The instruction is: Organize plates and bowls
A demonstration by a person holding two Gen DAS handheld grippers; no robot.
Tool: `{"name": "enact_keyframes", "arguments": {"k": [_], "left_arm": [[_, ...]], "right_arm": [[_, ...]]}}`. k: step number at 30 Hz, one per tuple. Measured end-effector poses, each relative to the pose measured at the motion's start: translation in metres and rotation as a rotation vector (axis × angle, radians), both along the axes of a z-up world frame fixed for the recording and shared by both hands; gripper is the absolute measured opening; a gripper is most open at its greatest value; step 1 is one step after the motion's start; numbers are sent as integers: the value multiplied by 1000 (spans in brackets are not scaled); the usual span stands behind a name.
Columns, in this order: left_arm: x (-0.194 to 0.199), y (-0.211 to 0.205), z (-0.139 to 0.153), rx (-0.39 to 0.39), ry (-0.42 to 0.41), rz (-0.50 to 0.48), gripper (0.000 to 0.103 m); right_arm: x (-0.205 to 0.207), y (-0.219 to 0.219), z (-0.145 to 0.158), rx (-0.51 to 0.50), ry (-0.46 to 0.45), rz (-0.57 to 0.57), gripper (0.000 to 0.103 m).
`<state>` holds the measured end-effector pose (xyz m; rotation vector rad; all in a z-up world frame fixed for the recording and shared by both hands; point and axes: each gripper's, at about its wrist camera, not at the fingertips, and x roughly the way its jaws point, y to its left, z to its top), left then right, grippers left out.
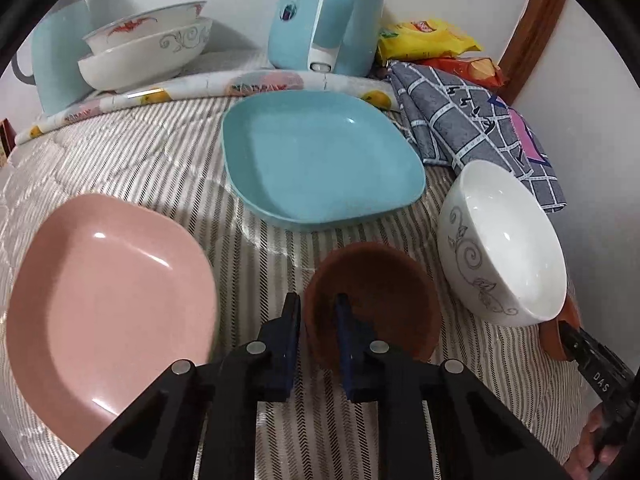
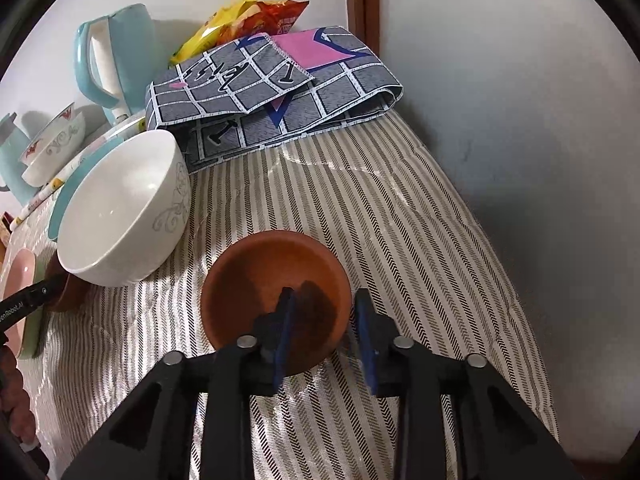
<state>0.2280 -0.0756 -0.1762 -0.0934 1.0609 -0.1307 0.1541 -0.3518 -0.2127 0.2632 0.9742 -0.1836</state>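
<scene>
In the left wrist view my left gripper (image 1: 318, 306) is shut on the near rim of a brown bowl (image 1: 376, 296). A pink plate (image 1: 108, 304) lies to its left, a blue square plate (image 1: 320, 160) beyond, and a white bowl (image 1: 504, 240) with grey scrolls to the right. In the right wrist view my right gripper (image 2: 324, 300) straddles the right rim of a second brown bowl (image 2: 276, 280), jaws apart. The white bowl (image 2: 120, 208) stands to its left. My left gripper's body (image 2: 28, 300) shows at the left edge.
Two stacked white bowls (image 1: 148, 44) and a blue kettle (image 1: 320, 16) stand at the back by the wall. A folded grey checked cloth (image 2: 272, 96) and snack bags (image 2: 240, 20) lie at the back right. The striped tablecloth (image 2: 400, 220) ends near the right wall.
</scene>
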Motion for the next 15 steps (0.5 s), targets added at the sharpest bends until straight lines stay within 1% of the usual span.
{"name": "enact_keyframes", "arguments": {"k": [4,6,8,11,15], "left_arm": [[-2,4,8,-11,-14,0,17],[-2,5,13,-22,-22,-4,17],[-2,5,18,-23,-29,-2,22],[-1,7,29,-37,-53,-5,23],[6,8,39,-19,-71,-6,23]], "right_arm": [[-2,-1,11,4,-36,-4,39],[-2,0,18,-2,-55,-2,39],[0,0,25,-8,-71,0,39],[5,2,38,-16,-99,3,39],[17,12,55,-22,-137,28,39]]}}
